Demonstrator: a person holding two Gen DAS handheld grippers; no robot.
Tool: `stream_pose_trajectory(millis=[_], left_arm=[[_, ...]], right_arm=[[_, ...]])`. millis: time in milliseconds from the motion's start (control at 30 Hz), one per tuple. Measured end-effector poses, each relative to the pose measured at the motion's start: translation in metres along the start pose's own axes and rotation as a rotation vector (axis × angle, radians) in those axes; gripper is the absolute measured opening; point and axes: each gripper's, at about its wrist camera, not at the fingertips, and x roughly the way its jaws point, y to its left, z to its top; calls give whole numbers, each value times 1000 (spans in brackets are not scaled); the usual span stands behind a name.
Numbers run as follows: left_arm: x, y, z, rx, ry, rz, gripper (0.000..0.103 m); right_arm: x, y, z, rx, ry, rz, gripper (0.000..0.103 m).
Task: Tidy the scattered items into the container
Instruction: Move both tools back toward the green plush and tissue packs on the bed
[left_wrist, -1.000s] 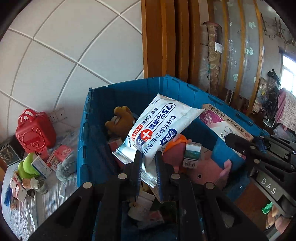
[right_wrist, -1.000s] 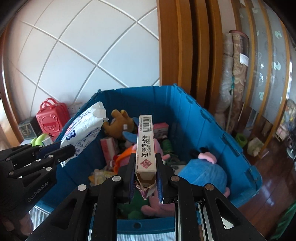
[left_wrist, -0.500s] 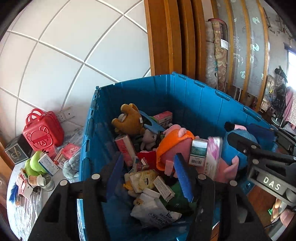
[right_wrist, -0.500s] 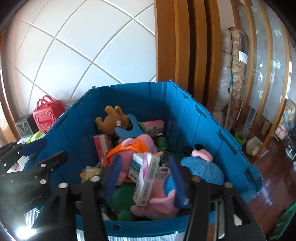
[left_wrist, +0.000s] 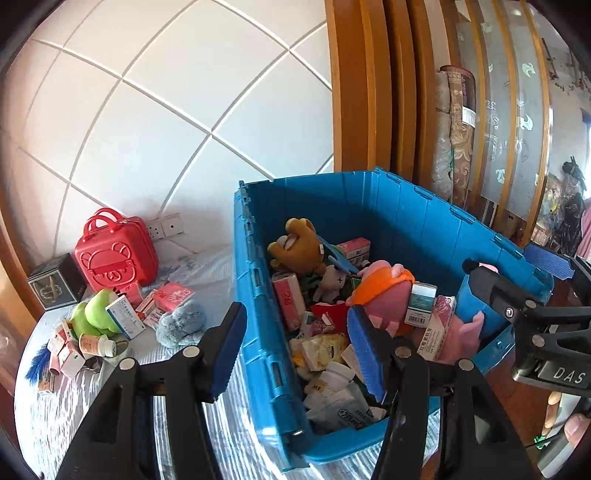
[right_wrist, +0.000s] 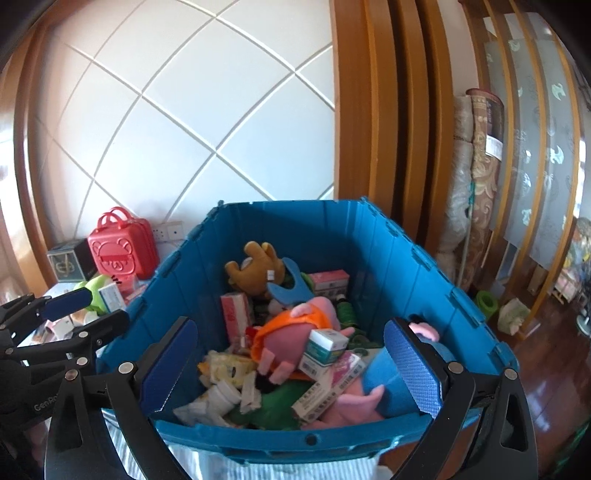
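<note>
The blue crate (left_wrist: 406, 218) (right_wrist: 332, 229) holds plush toys, boxes and packets. My left gripper (left_wrist: 295, 314) stands open and empty over the crate's left wall. A white wipes pack (left_wrist: 343, 410) lies in the crate's near corner. My right gripper (right_wrist: 290, 325) hangs over the near rim, its jaws opening wide with nothing pressed between the pads. A long pink-and-white box (right_wrist: 332, 384) (left_wrist: 437, 328) rests on the pink pig plush (right_wrist: 295, 328). Left of the crate lie a green frog plush (left_wrist: 92, 314), a grey plush (left_wrist: 181, 325), a bottle (left_wrist: 96, 343) and several small boxes.
A red toy case (left_wrist: 114, 251) and a black box (left_wrist: 55, 280) stand against the tiled wall by the wall sockets (left_wrist: 166, 229). A wooden door frame (right_wrist: 369, 110) and rolled rugs (right_wrist: 476, 184) rise behind the crate. Dark wood floor (right_wrist: 546, 369) lies to the right.
Both grippers opened. The wipes pack left my left gripper and the long box left my right gripper; both now lie in the crate. My left gripper shifted left, towards the scattered pile.
</note>
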Motion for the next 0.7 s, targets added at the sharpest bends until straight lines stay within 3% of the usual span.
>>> stream_pose_trajectory(millis=[200, 433, 700], left_arm=[[-27, 76, -22, -74, -18, 46, 56], [-67, 204, -68, -145, -31, 107, 56], [-79, 357, -139, -228, 114, 190, 56]], right_arm=[[-13, 74, 8, -58, -23, 58, 103], [-23, 201, 1, -96, -33, 138, 103], [-3, 339, -38, -103, 88, 236, 103]])
